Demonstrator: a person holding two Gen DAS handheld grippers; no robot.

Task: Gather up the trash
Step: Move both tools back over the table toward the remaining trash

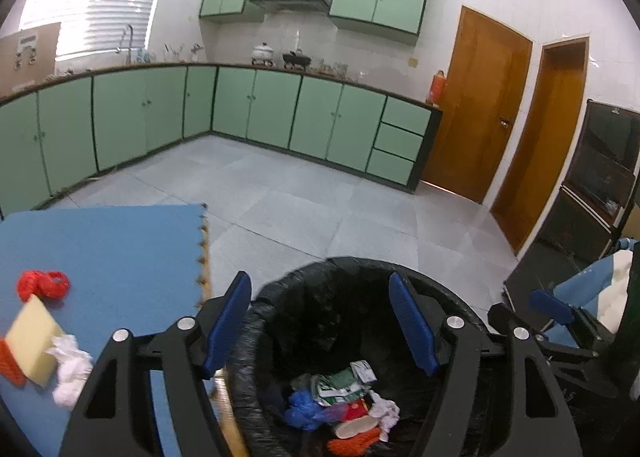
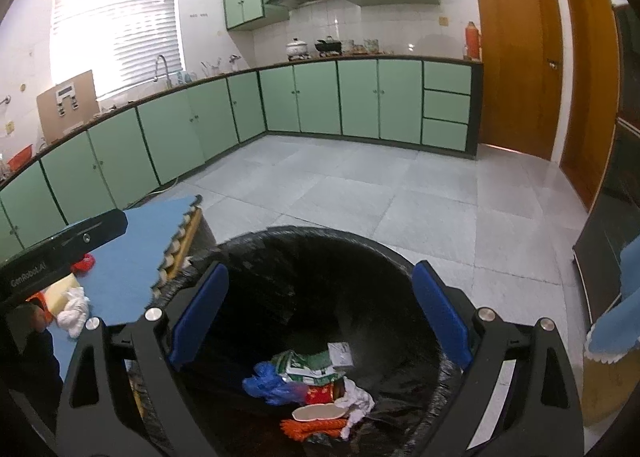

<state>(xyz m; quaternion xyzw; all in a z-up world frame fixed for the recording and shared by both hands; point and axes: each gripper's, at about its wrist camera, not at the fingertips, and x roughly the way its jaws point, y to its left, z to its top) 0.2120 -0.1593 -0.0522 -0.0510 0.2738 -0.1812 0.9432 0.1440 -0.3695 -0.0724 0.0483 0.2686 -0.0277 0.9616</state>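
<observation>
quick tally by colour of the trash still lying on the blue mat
red/orange: 2, a mesh bundle and an orange piece
yellow: 1, a sponge-like pad
white: 1, crumpled tissue
total: 4

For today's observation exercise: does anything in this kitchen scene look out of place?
Yes. A crumpled white tissue, a pale yellow sponge and a red net ball lie loose on the blue foam mat, not in the black-lined trash bin beside it.
</observation>
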